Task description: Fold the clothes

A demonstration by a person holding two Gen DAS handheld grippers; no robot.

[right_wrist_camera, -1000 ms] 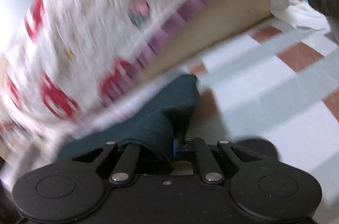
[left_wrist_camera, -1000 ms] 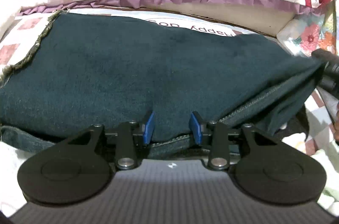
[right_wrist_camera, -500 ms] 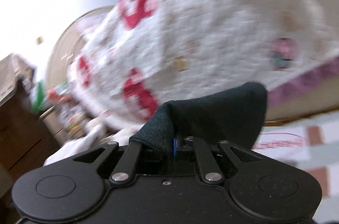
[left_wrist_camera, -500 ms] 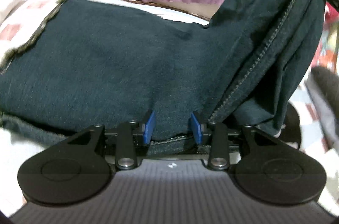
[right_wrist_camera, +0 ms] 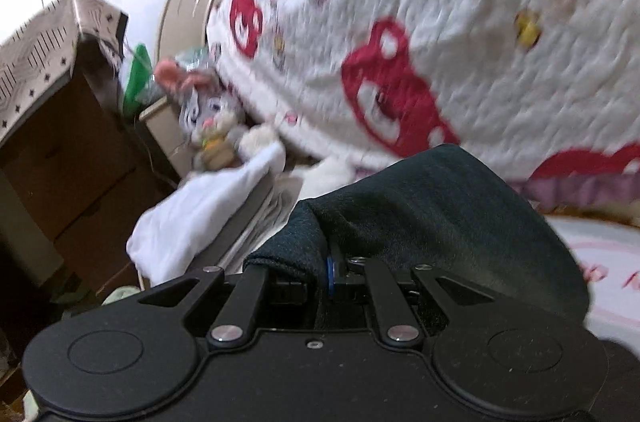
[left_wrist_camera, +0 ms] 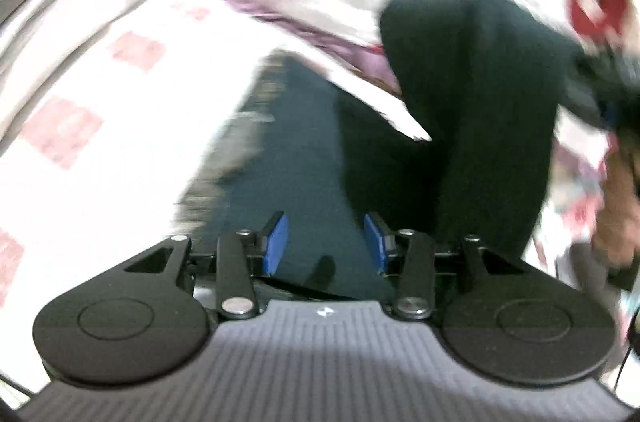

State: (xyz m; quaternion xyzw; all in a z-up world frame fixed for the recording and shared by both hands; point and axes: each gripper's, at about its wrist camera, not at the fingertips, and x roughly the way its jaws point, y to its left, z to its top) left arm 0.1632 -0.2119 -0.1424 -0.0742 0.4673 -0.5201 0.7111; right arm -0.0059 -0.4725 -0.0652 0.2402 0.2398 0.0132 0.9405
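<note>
No writing can be read as the dark teal denim garment (right_wrist_camera: 440, 214) is pinched by the right gripper (right_wrist_camera: 330, 272), while the left gripper (left_wrist_camera: 326, 244) is held spread over it.

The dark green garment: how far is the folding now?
Done: nothing looks folded flat. In hand: the right gripper is shut on the dark green garment, lifting one end; the left gripper is open over it. Left: laying it over and smoothing.
</note>
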